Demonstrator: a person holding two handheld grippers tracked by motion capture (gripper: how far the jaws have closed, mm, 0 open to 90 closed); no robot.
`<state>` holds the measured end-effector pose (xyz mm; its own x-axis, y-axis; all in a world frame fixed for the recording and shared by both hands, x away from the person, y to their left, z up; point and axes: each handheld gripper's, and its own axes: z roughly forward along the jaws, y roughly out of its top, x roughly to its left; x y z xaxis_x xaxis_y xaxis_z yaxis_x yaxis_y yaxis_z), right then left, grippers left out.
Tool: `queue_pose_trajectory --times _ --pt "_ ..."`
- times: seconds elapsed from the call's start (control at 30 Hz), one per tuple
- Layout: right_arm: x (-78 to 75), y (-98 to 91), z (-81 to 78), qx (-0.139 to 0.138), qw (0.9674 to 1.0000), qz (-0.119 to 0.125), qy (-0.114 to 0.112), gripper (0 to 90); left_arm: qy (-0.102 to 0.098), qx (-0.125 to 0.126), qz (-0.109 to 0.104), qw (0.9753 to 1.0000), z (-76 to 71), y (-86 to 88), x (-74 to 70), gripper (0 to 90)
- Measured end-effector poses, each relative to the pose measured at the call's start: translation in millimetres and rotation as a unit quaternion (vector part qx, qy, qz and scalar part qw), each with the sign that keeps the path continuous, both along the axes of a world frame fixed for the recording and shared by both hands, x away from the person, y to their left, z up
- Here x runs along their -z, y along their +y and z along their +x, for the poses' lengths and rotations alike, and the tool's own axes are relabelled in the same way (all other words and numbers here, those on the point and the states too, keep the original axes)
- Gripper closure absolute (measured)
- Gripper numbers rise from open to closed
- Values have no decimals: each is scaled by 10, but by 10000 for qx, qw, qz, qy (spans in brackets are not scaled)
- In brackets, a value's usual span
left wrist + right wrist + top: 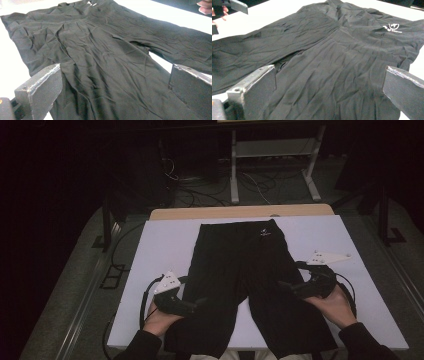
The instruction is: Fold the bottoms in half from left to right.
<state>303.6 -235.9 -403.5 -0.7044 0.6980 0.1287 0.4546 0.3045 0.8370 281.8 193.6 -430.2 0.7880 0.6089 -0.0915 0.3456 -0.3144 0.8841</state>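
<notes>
One pair of black shorts (247,280) lies flat on the white table (160,250), waistband at the far edge, both legs running toward the person and overhanging the near edge. One small white logo (264,234) sits near the waistband; in the right gripper view it appears as a white mark (392,27) with script, too small to read. No other writing is legible.

Two grippers are present. The left gripper (192,306) sits at the outer edge of the left leg, jaws spread wide with fabric lying between them, nothing clamped. The right gripper (290,287) sits at the outer edge of the right leg, jaws likewise wide apart over the cloth, gripping nothing. Two hands hold them, one each. The cloth is creased throughout.
</notes>
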Motion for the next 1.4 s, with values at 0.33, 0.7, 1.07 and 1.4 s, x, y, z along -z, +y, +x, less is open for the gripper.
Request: queue_pose_trajectory --times 0.33,0.7,1.07,1.4 --pt "-111 194 184 -119 9999 6 -54 0 -23 8 -5 10000 -5 -10 -5 0" --pt "-230 408 337 -286 9995 6 -114 0 -21 -4 2 10000 -10 -13 -5 0" --pt "-280 575 544 -261 9996 22 -121 0 -20 -12 3 10000 -19 -17 -5 0" --pt "-293 733 769 -215 9997 16 -88 0 -27 -19 -17 10000 -23 -13 -7 0"
